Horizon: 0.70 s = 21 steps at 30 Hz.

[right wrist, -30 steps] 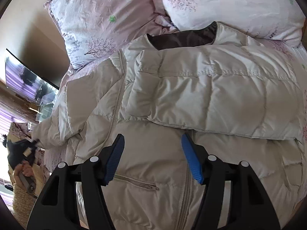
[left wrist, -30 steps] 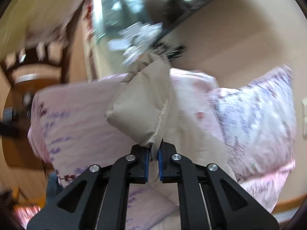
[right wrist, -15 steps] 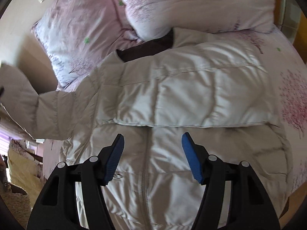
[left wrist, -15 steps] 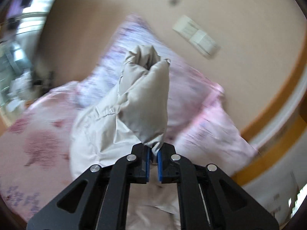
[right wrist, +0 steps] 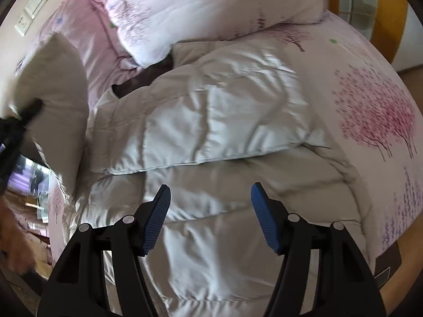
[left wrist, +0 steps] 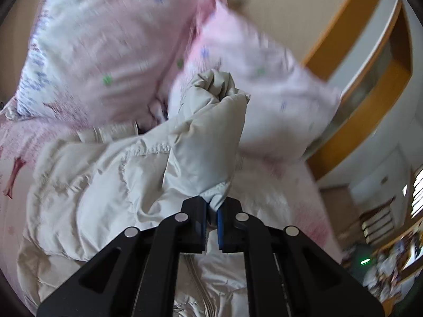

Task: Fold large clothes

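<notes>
The cream puffer jacket [right wrist: 219, 142] lay spread on the bed [right wrist: 375, 84], its collar up toward the two pink floral pillows [right wrist: 201, 8] at twelve o'clock, one sleeve already folded flat across the chest. The right gripper [right wrist: 210, 211] hung over the jacket's lower front with its blue pads [right wrist: 158, 216] spread wide, nothing between them, and the quilted front lay just beyond the tips toward twelve o'clock.

The left gripper [left wrist: 211, 220] was pinched tight on the cuff of the other sleeve [left wrist: 208, 142]. That sleeve rose straight away from the jaws toward twelve o'clock, bunched at its far end, while the jacket's body trailed off to nine o'clock beneath it. From the right-hand camera the lifted sleeve [right wrist: 53, 100] showed as a blurred tan mass at nine o'clock, clear of the bed. A wall socket plate [right wrist: 29, 13] sat at ten o'clock, above the pillows.
</notes>
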Motion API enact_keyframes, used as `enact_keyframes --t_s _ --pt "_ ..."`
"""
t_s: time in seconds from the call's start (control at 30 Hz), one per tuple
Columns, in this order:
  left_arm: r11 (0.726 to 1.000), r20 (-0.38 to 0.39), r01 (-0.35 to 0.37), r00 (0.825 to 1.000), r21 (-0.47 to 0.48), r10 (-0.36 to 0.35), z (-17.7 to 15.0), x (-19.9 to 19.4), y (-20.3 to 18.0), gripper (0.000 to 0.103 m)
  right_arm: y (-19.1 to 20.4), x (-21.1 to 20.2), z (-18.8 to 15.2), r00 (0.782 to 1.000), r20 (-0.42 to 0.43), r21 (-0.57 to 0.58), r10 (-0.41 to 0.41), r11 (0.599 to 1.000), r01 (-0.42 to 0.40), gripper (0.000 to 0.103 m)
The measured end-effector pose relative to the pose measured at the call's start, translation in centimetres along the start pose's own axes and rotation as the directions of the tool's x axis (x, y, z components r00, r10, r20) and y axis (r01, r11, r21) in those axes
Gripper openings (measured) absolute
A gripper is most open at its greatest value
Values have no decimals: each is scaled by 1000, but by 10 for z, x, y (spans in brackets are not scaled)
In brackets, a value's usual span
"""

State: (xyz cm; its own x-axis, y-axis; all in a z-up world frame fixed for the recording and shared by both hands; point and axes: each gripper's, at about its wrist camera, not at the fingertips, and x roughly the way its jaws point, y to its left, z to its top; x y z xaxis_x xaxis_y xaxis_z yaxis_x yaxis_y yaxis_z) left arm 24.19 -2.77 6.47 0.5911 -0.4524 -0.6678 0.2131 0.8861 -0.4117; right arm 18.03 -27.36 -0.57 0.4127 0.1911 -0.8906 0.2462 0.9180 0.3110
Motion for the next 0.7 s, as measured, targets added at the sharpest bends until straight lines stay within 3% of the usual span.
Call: enact_keyframes --t_s 0.07,0.13,0.23,0.27,0.37,0.43,0.53,0.7 --pt "1000 -69 -14 997 24 15 -13 24 -7 8 -8 -2 1 1000 4 16 -11 1000 11 65" --pt "999 -136 -12 991 48 18 -26 46 -6 16 -21 -5 5 1000 11 48 -22 999 22 65" --pt "997 -196 7 981 71 8 -42 63 -10 46 -33 -13 14 999 28 82 -28 996 25 65" --pt "997 -201 16 980 70 -2 -44 63 -10 60 -35 -16 17 999 37 87 -25 996 22 65" --pt "997 -174 39 984 72 -26 -51 44 -9 84 -33 -20 31 998 55 93 18 995 -23 65" --pt "996 -154 30 988 84 -17 -50 29 -2 86 -26 -18 43 995 52 92 81 992 -85 65" --pt "988 -102 -74 991 136 88 -48 3 14 88 -8 -7 56 982 14 83 190 978 -191 65" --pt "942 -75 -287 950 173 303 -54 -22 53 90 24 31 73 953 -84 79 291 955 -284 65"
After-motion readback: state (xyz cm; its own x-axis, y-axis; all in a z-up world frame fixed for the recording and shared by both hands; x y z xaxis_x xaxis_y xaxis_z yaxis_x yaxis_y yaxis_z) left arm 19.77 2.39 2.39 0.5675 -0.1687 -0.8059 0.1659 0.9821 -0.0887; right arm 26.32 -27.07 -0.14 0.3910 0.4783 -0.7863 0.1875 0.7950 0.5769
